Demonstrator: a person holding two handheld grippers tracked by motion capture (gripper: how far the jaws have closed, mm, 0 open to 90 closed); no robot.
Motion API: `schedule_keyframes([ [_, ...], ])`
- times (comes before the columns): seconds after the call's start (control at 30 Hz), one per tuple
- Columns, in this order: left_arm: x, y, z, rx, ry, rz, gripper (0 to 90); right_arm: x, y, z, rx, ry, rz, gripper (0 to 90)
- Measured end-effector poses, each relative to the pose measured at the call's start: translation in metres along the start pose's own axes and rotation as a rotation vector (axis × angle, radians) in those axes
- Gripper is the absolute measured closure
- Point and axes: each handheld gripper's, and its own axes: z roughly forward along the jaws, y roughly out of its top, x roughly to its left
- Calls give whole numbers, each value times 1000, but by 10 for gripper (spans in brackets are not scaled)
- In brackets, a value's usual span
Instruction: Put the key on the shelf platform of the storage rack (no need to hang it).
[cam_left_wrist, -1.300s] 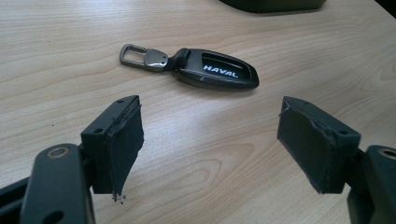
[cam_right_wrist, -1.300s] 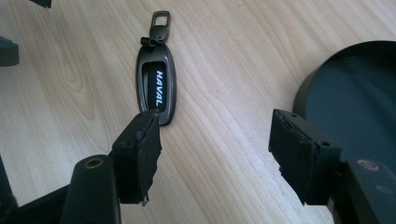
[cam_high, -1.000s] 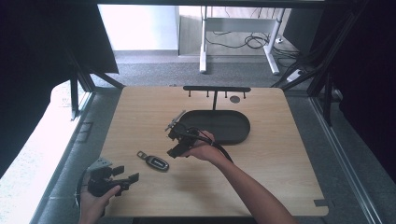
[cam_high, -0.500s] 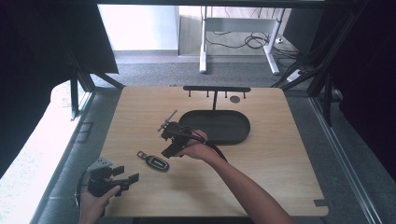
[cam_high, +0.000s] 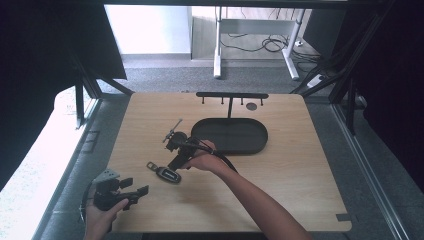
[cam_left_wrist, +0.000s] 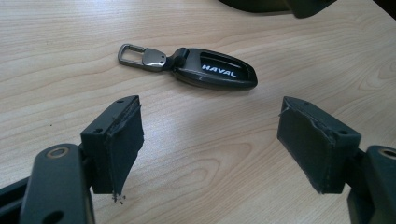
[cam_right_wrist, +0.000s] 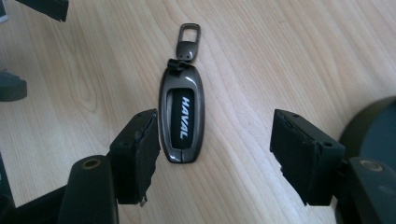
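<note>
A dark key fob (cam_high: 165, 173) marked HAVAL, with a metal clip (cam_left_wrist: 135, 55), lies flat on the wooden table. My right gripper (cam_high: 176, 161) hovers just above it, open. In the right gripper view the fob (cam_right_wrist: 181, 120) lies between the jaws, close beside the left pad (cam_right_wrist: 140, 156), with nothing gripped. My left gripper (cam_high: 134, 186) is held near the table's front left corner, open and empty. In the left gripper view the fob (cam_left_wrist: 215, 73) lies a short way beyond the gripper (cam_left_wrist: 210, 140).
A black oval tray (cam_high: 260, 142) sits behind the right hand, and its edge shows in the right gripper view (cam_right_wrist: 373, 130). A black hook rack (cam_high: 231, 95) stands at the table's far edge. The light wooden table (cam_high: 300, 175) extends to the right.
My right gripper has moved left and toward the front, from the tray's edge down to over the key fob. The left gripper has stayed put.
</note>
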Motion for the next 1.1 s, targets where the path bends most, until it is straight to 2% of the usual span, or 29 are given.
schedule_keyframes([
  [0.6, 3, -1, -1, -3, 2, -6, 227, 12, 13, 45, 82, 27, -24, 333],
  [0.97, 4, -1, -1, 1, 3, -6, 227, 17, 13, 74, 129, 46, -22, 343],
  [1.1, 4, -1, -1, 0, 2, -8, 227, 19, 12, 82, 151, 35, -39, 353],
])
